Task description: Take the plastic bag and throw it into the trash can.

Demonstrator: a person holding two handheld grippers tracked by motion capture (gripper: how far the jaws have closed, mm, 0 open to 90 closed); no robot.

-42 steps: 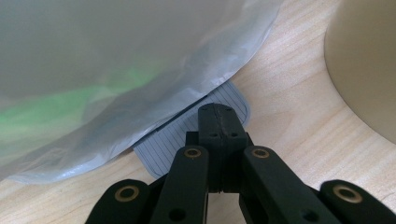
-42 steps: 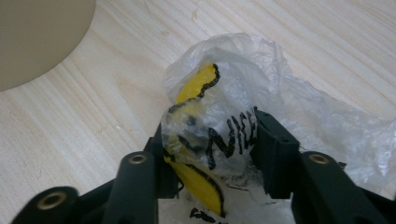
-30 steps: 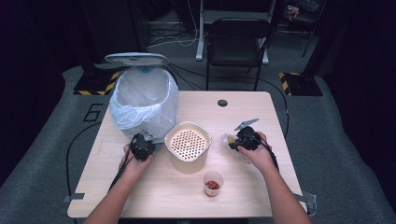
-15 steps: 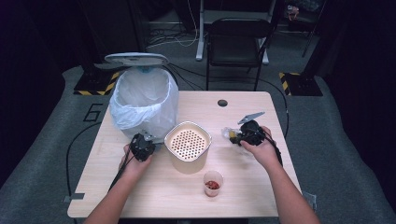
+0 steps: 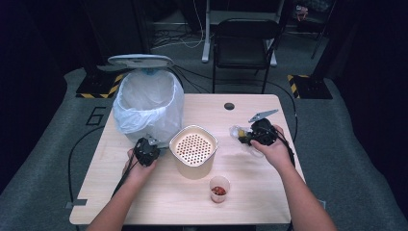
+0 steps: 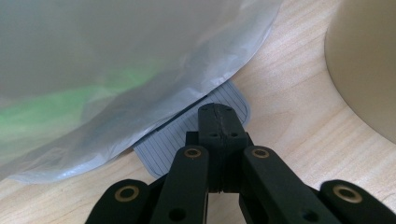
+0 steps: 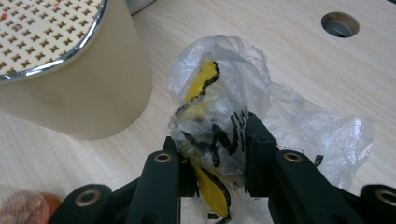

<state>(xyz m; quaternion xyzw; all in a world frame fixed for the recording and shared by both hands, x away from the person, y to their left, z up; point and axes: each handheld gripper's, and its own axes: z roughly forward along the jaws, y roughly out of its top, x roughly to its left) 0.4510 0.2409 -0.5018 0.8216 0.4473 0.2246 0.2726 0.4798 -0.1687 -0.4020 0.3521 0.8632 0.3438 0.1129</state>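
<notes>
While a person sits at the near edge of a wooden table [image 5: 250, 202], a bin [image 5: 148, 103] lined with a white bag stands at the far left, its lid raised. At the middle sits a cream tub [image 5: 193, 150] with a perforated top, and near it, toward the person, a small cup [image 5: 219, 188] of something red.

Right of the tub, the right gripper [image 7: 219, 154] pinches a crumpled clear wrapper [image 7: 219, 116] printed in yellow and black; its loose tail spreads over the table behind the jaws. Beside the bin's near side, the left gripper [image 6: 219, 123] has its jaws pressed together with nothing between them, its tip resting over a grey ribbed pedal [image 6: 187, 135] that pokes out from under the bag.

Likely the wrapper is headed for the bin. To do it well, keep the pinch firm on the bunched part, lift high enough to clear the tub, carry it over the bin's mouth, and only then let go, so the light film does not drift or cling.
</notes>
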